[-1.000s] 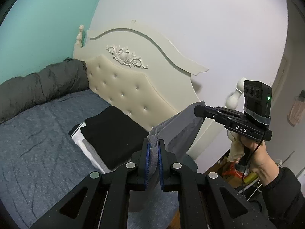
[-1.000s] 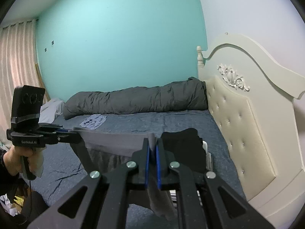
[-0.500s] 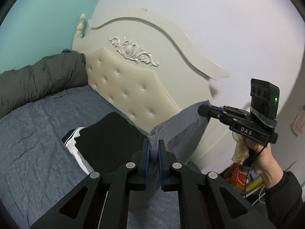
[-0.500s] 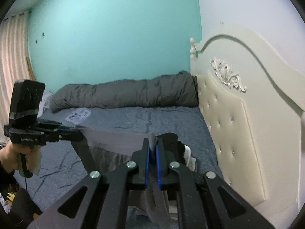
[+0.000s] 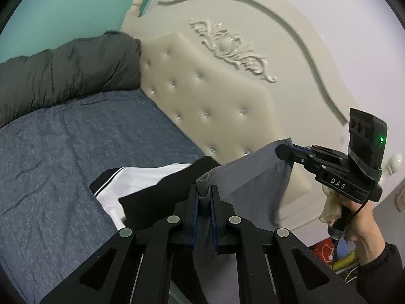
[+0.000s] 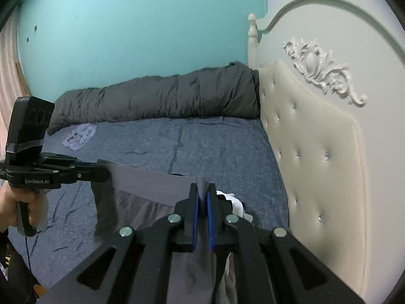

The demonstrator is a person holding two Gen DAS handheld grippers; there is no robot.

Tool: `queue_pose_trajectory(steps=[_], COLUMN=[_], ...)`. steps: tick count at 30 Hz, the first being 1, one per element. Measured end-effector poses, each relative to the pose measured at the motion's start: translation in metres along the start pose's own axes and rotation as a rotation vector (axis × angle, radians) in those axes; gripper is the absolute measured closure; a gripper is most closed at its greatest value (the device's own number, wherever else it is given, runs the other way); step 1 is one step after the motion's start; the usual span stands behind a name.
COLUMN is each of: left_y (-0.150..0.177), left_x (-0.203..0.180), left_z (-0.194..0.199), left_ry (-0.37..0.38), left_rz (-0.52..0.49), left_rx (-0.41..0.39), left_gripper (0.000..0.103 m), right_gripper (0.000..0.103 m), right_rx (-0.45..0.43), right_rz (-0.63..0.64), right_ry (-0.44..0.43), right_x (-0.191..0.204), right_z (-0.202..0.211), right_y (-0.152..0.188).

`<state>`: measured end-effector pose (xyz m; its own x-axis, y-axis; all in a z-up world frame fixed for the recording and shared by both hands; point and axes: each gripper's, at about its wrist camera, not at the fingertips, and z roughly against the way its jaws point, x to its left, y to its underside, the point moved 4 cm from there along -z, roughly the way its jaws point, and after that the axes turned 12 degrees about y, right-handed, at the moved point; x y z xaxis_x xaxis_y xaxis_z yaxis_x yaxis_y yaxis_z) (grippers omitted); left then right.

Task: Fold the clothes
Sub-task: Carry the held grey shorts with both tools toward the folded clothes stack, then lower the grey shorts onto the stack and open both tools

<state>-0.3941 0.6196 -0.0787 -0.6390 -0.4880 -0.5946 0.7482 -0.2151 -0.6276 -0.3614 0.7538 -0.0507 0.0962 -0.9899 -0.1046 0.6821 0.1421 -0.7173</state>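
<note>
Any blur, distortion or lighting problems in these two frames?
Left wrist view: strong fisheye bending of the headboard, dark corner vignette, slight motion smear on the grey garment. Right wrist view: same barrel warp, the garment's hanging left edge is blurred, the teal wall evenly lit without glare.

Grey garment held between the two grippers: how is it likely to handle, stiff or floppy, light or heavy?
Probably floppy: the grey garment sags and hangs in folds below the edge stretched between the left gripper and right gripper. Likely light, since thin pinches at two corners carry it. It may slip free if tugged hard.
</note>
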Motion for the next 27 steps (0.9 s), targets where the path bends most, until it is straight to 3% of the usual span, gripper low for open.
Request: queue_pose_trajectory(steps=[11,14,16,18,20,22,24,27], left_y=[0.014,0.018,0.019,0.019,0.017,0.017,0.017,0.022], left_x=[0.061,0.069,0.072,0.075,0.077,0.073,0.069,0.061], left_z=[-0.049,-0.051,-0.050,-0.045,-0.037,-0.028,-0.018,-0.022], left_ry=[-0.022,-0.037,-0.051,-0.063,-0.075,-0.077,-0.079,-0.070], left_rz=[0.109,0.127,0.128,0.132,0.139,0.126,0.112,0.078], left_rx=[0.033,0.028,0.029,0.019,-0.004,-0.024,-0.043,-0.034], left_gripper=[0.094,0.084,0.082,0.065,0.064,0.064,0.064,0.064], right_gripper=[0.097,0.095,0.088,0.083,0.081,0.081,0.080,0.080], right_rx=[0.086,0.094,0.110,0.105,0.081,0.022,-0.028,-0.037], right_rz=[0.041,0.034,0.025,0.015,-0.003,-0.052,-0.069,-0.029], right_ry=[0.033,0.039,0.076,0.106,0.136,0.108,0.023,-0.059], right_x=[-0.002,-0.003,-0.006,-0.010,-0.016,-0.024,-0.024,-0.016], right_z=[-0.075,-0.088,-0.096,-0.098,-0.092,-0.076,-0.058,-0.047], right_y=[0.013,0.015,0.019,0.020,0.020,0.018,0.019,0.022])
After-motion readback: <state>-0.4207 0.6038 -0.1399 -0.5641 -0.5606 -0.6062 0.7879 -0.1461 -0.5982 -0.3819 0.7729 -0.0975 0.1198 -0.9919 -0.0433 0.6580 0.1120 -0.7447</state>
